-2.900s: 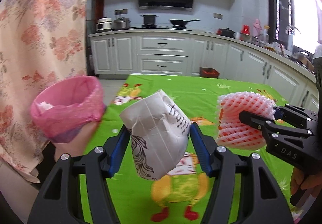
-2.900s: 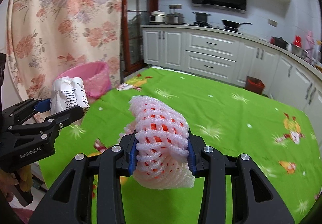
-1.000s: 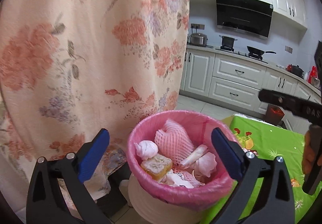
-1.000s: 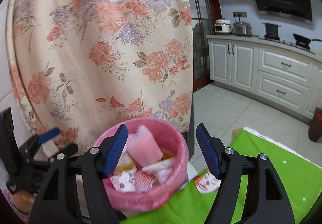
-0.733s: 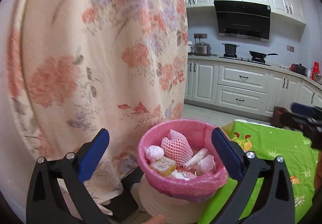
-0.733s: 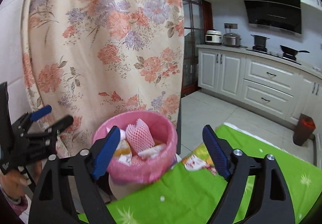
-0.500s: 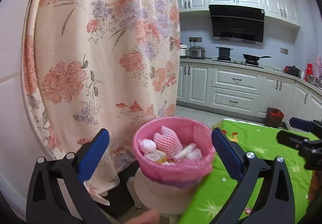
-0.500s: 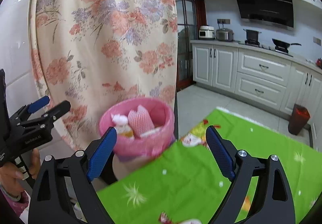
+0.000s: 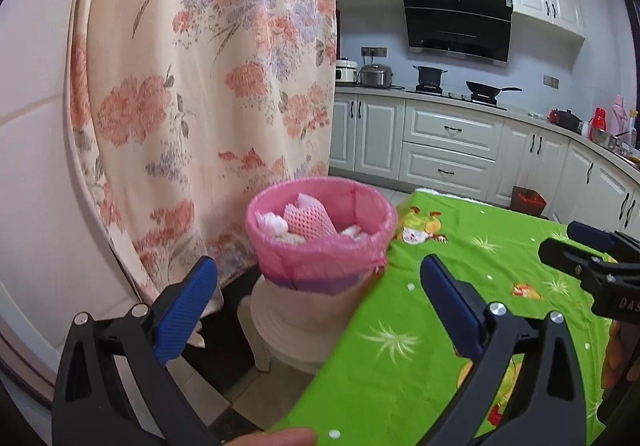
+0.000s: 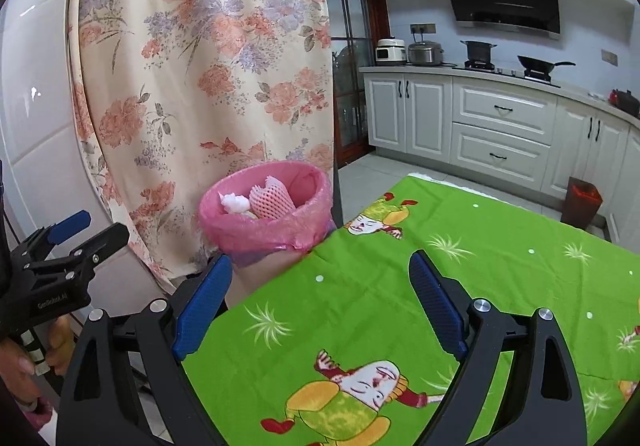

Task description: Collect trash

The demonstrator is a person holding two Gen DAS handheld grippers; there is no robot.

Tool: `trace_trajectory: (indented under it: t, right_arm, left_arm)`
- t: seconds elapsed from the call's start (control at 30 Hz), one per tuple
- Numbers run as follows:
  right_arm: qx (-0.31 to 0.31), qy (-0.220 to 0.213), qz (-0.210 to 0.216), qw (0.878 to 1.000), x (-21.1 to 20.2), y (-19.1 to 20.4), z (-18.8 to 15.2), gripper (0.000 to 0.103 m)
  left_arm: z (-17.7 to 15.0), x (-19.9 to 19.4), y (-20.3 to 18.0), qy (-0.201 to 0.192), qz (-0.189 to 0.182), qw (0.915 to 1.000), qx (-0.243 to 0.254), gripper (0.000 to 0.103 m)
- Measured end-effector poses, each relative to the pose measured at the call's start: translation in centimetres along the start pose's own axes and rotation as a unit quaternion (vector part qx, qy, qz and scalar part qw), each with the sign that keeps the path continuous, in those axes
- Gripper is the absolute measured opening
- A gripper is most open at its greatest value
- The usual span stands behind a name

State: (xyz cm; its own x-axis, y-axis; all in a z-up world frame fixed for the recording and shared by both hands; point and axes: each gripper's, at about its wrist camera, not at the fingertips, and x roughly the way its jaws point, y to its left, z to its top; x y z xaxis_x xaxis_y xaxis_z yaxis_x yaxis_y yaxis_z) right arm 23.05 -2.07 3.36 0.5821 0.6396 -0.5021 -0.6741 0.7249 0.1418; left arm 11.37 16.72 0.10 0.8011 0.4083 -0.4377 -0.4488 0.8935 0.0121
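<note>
Both claws empty, spread wide.
Left claw [image 9: 318, 300], right claw [image 10: 318, 304] free; pink-lined round plastic bin [image 10: 264, 213] beside bench [image 10: 440, 286] catches drops.

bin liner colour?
Pink: the translucent plastic bin liner over the white round trash bin. Clearest in the right wrist view.

Left wrist view looked forward and slightly down between its own wide-spread jaws, pink-lined bin [image 9: 320, 234] centred just beyond them. Right wrist view faced likewise, bin [image 10: 266, 217] beyond its left jaw. Both shared bin, green tablecloth [image 9: 420, 346], floral curtain [image 10: 200, 65], kitchen cabinets behind.
</note>
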Motion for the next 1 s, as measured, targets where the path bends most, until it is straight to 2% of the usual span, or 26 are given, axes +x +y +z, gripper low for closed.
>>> trace_trajectory:
  t: [0.33, 1.0]
  right_arm:
    - [-0.003, -0.004, 0.01, 1.0, -1.0, 1.0, -0.6, 0.084]
    - [-0.023, 0.009, 0.016, 1.0, -0.9, 2.9, -1.6, 0.084]
  left_arm:
    - [-0.8, -1.2, -0.4, 0.005, -0.011, 0.9999, 0.002, 0.098]
    - [-1.3, -2.5, 1.4, -0.001, 0.006, 1.0, -0.003, 0.098]
